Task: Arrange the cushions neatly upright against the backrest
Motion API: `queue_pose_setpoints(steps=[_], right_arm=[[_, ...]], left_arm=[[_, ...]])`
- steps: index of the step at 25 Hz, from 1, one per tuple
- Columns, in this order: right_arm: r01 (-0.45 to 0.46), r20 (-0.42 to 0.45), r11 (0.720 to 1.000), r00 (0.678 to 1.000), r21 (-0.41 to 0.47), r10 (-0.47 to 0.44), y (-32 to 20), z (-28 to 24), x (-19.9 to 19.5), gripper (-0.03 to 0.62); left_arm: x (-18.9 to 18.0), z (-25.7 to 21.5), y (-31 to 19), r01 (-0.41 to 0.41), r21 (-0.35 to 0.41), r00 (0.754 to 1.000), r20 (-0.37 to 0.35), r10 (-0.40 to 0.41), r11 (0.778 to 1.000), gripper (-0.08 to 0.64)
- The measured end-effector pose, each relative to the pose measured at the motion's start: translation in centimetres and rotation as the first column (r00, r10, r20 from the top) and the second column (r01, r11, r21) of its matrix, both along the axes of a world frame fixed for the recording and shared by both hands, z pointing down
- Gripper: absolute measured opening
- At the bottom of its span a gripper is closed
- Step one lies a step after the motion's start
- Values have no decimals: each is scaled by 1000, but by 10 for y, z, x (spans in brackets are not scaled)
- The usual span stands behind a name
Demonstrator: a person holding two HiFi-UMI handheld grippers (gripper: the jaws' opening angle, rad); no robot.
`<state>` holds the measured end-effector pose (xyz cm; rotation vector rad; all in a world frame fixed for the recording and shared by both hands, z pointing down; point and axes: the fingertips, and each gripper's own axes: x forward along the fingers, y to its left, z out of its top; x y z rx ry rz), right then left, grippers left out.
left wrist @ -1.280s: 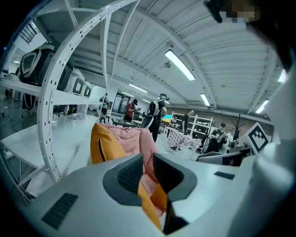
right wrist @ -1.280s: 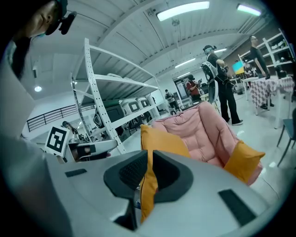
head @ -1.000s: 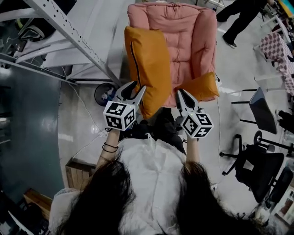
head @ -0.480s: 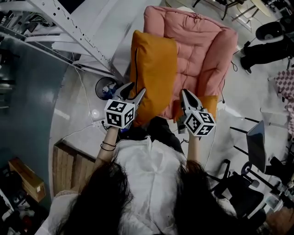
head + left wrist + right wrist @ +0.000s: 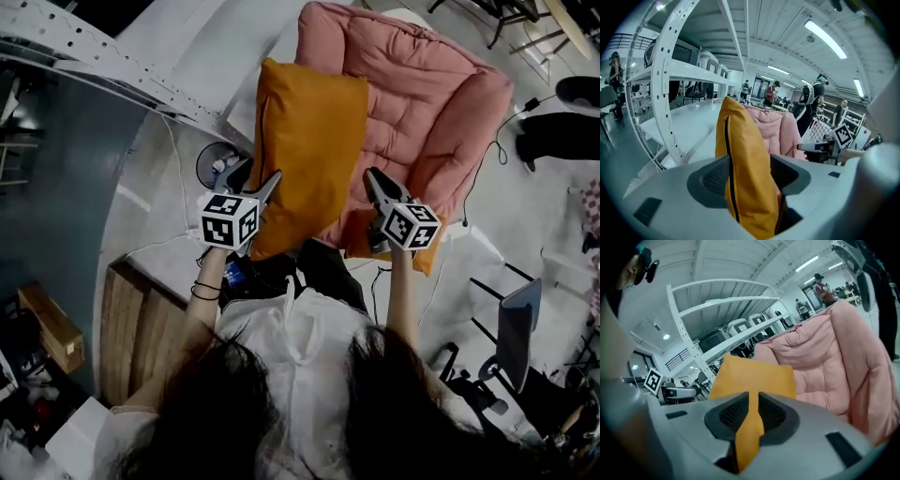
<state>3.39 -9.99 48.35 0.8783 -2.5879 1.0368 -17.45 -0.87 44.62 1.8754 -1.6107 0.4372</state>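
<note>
A large orange cushion (image 5: 309, 150) stands on edge at the left side of the pink padded chair (image 5: 422, 94). My left gripper (image 5: 253, 180) sits at its lower left. In the left gripper view the jaws (image 5: 750, 171) are opening, and the cushion's zipper edge (image 5: 740, 154) stands loosely between them. My right gripper (image 5: 373, 180) is at the cushion's lower right, shut on a fold of orange cloth (image 5: 750, 427) that runs up to the cushion's face (image 5: 754, 376). A second orange cushion (image 5: 429, 258) lies low beneath the right gripper, mostly hidden.
A white metal rack (image 5: 141, 75) runs along the left of the chair. A wooden pallet (image 5: 141, 328) lies on the floor at the left and a dark office chair (image 5: 516, 328) at the right. Cables and a round dark object (image 5: 214, 169) lie beside the chair; a person's legs (image 5: 562, 131) are at the far right.
The left jaws have spread apart around the large cushion's edge. The cushion now stands straighter beside the backrest. The right gripper has stayed shut on the orange cloth.
</note>
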Motion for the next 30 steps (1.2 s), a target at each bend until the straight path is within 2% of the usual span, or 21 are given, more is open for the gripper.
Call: queue_pose_setpoints(steps=[3,5,10,16,21,26,30], right_arm=[[38,35,998,999,-50,-37,-22,32,0,73],[76,51,994,996,-78,-72,-37,53,-1,224],[137,49,974,990,-182,-130,-71,110,-6,257],[176,123,921,982,-347,-141,-90,175,-30,275],[273,297,851,944,-450,-145,-91,191,-43,279],[261,314,841,942,-474,-115,-92,197,-45,271],[278,338,843,933,-461,-123,-85,184,-53,194]], left_arm=[[1,11,-4,23,-34,1000,17,-22,999,276],[4,17,-8,41,-51,999,21,-40,998,279],[10,29,-21,83,-80,996,31,-81,993,282],[6,47,-19,117,-137,993,46,-112,984,284],[5,58,-20,123,-174,992,47,-117,977,284],[-2,67,-25,172,-176,983,98,-156,969,284],[-12,74,-26,206,-186,972,148,-180,961,275]])
